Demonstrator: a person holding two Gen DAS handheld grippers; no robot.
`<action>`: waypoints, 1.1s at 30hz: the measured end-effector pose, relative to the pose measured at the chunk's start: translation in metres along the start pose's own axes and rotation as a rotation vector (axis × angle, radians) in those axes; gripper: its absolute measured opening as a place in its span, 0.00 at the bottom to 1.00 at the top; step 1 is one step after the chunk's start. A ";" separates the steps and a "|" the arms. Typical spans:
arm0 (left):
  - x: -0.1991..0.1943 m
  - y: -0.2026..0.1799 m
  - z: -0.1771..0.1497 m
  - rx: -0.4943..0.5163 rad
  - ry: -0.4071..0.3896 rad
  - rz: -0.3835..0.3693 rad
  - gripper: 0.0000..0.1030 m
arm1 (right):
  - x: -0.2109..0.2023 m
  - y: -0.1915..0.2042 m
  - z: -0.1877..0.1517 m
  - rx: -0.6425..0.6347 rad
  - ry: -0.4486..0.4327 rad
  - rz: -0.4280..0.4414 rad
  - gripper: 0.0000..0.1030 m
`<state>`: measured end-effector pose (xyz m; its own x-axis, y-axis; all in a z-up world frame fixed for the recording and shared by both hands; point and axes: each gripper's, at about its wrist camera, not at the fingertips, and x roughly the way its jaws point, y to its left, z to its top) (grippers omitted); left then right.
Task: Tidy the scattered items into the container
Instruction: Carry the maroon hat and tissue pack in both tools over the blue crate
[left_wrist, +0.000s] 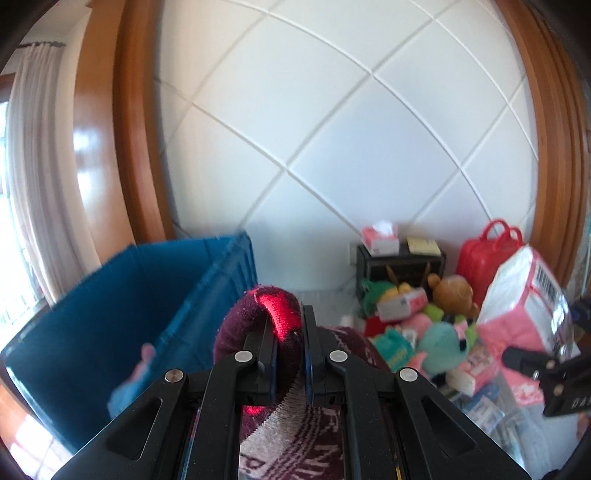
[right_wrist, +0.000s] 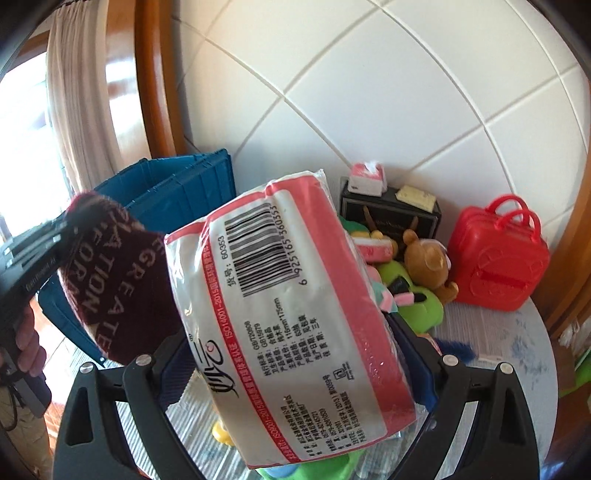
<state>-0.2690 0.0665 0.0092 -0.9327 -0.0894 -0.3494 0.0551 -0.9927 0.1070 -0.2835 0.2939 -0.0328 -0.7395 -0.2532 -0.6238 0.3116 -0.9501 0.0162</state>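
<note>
My left gripper (left_wrist: 290, 325) is shut on a maroon knit cloth with white lettering (left_wrist: 273, 306). The cloth bulges over the fingertips and hangs below them. The blue plastic crate (left_wrist: 110, 314) stands open just left of it, with a pink-and-blue item lying inside. My right gripper (right_wrist: 295, 347) is shut on a pink-and-white tissue pack (right_wrist: 288, 295) with a barcode, held up in the air. The same pack (left_wrist: 517, 302) shows at the right of the left wrist view. In the right wrist view, the knit cloth (right_wrist: 110, 280) hangs at the left, in front of the crate (right_wrist: 177, 192).
A pile of plush toys (right_wrist: 417, 280) and small packets lies on a round cloth-covered table (right_wrist: 498, 339). Behind them stand a red plastic case (right_wrist: 498, 254) and a black box (right_wrist: 388, 210) bearing a tissue box (right_wrist: 367, 179). A white tiled wall rises behind.
</note>
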 end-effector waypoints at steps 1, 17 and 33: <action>-0.002 0.011 0.008 -0.001 -0.022 0.013 0.10 | 0.000 0.009 0.006 -0.009 -0.008 0.000 0.92; 0.025 0.318 -0.001 -0.032 0.051 0.276 0.09 | 0.092 0.298 0.107 -0.124 -0.071 0.233 0.92; 0.064 0.395 -0.092 -0.159 0.345 0.201 0.19 | 0.178 0.430 0.077 -0.229 0.193 0.206 0.92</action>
<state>-0.2743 -0.3389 -0.0561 -0.7252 -0.2770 -0.6304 0.3030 -0.9505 0.0691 -0.3277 -0.1735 -0.0766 -0.5283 -0.3751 -0.7617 0.5837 -0.8120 -0.0050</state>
